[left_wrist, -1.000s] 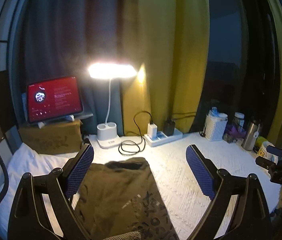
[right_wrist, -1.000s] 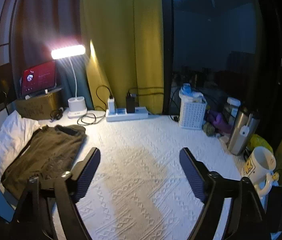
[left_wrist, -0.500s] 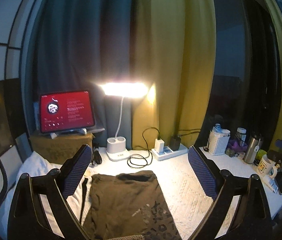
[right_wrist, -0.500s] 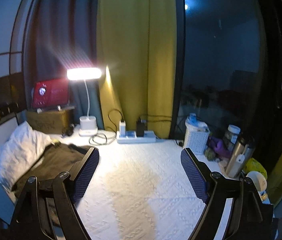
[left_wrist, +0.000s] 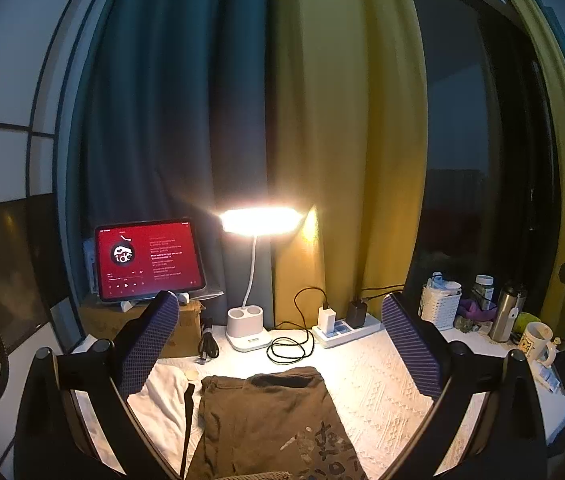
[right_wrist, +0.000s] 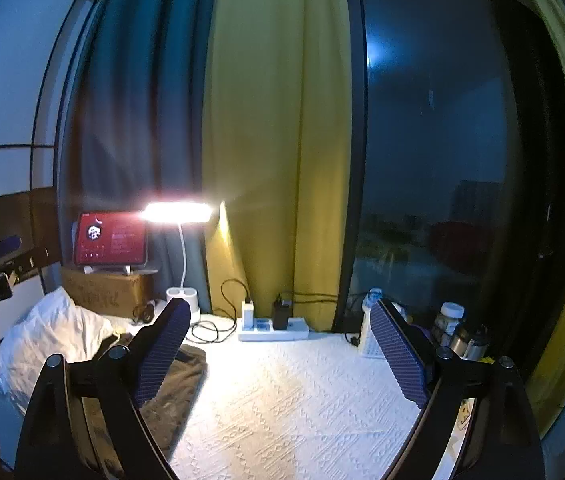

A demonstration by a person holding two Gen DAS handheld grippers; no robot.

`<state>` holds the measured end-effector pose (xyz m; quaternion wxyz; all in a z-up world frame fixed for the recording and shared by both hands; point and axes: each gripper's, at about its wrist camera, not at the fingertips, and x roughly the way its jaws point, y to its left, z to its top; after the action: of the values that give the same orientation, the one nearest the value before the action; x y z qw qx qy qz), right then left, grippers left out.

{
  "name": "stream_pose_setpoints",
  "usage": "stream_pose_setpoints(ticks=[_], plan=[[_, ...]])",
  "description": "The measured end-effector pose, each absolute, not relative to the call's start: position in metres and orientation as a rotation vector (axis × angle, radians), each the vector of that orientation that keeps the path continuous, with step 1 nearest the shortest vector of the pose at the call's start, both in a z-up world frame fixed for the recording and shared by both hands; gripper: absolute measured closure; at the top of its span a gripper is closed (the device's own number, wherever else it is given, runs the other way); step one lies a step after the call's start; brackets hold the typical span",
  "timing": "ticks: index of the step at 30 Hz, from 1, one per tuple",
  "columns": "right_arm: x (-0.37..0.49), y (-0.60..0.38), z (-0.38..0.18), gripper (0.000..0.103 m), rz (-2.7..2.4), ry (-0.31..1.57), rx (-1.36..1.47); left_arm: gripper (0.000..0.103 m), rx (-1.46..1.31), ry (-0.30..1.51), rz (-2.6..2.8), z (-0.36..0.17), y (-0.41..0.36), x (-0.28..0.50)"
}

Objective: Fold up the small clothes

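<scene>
— Curtains, teal point(left_wrist: 154, 120) and mustard point(left_wrist: 346, 120), hang behind a surface spread with a white textured cover point(left_wrist: 378, 376); a dark window point(right_wrist: 442, 160) fills the right side. What lies on it?

— A brown garment point(left_wrist: 270, 420), flat, with pale print near its lower edge. It sits toward the left of the cover, partly over a white pillow point(right_wrist: 50, 332).

— And the grippers?

— Both held above the cover, touching nothing. The left gripper point(left_wrist: 282, 344) has its blue-padded jaws spread wide; they have just been opening, and only the garment's far edge shows in the gap below, well clear of the pads. The right gripper point(right_wrist: 278, 352) is likewise wide apart, jaws just opening too, with bare cover between them. The garment shows behind its left finger point(right_wrist: 162, 352).

— What stands at the back?

— A lit desk lamp point(left_wrist: 258, 220) on a white base, a tablet with a red screen point(left_wrist: 148, 260) propped on a cardboard box point(right_wrist: 102, 292), a coiled black cable point(left_wrist: 288, 348), and a white power strip point(right_wrist: 272, 330) carrying a white and a black charger.

— To the right?

— A white woven basket point(left_wrist: 440, 304), a steel flask point(left_wrist: 504, 312), a jar, and a mug with a cartoon print point(left_wrist: 534, 342), all near the window edge.
</scene>
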<state>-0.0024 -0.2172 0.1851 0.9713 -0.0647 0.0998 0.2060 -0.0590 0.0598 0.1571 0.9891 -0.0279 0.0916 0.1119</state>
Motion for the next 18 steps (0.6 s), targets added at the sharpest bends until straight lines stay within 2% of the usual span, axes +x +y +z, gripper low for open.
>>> stream_pose_setpoints(ticks=[4,7,18], plan=[[-0.014,-0.219,0.196,0.009,0.408,0.178,-0.131,0.002,-0.058,0.192,0.231,0.163,0.059,-0.063],[-0.022,-0.222,0.203,0.004,0.402,0.165,-0.126,0.002,-0.057,0.194,0.241,0.168,0.059,-0.067],[-0.031,-0.231,0.229,0.003,0.376,0.167,-0.104,0.002,-0.074,0.199,0.269,0.181,0.067,-0.077]])
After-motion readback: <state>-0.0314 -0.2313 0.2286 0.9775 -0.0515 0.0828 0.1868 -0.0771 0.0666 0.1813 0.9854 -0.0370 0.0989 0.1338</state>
